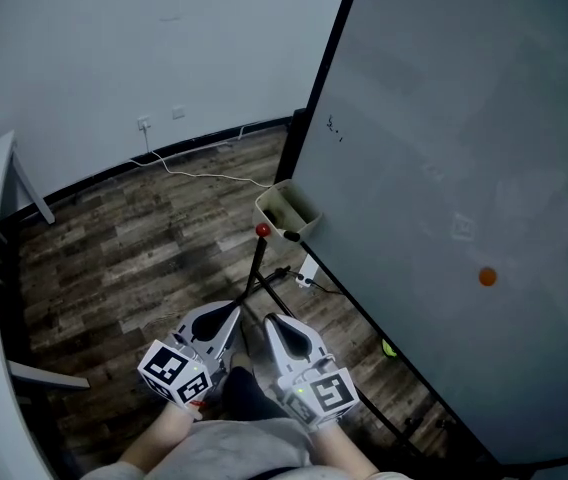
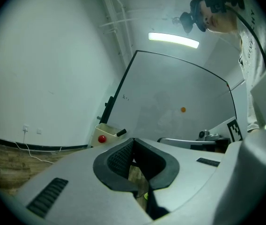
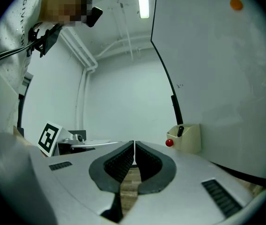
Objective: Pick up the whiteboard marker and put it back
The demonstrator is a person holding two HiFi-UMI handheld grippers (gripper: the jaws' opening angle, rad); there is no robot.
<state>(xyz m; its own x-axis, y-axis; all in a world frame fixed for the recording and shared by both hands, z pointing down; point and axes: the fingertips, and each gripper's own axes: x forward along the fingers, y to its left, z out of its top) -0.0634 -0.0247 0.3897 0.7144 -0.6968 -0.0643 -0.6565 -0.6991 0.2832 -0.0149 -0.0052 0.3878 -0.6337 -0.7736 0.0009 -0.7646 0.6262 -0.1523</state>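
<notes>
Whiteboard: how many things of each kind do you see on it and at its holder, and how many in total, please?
Orange magnet: 1
Beige holder: 1
Black marker: 1
Red round thing: 1
Total: 4

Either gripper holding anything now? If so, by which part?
Nothing is held. The left gripper and right gripper are both shut and empty; the marker sits in the tray.

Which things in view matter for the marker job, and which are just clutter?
Job:
- black marker
- beige holder box
- whiteboard

Lying about:
- orange magnet
- white cable
- red knob
- small green object on the floor
</notes>
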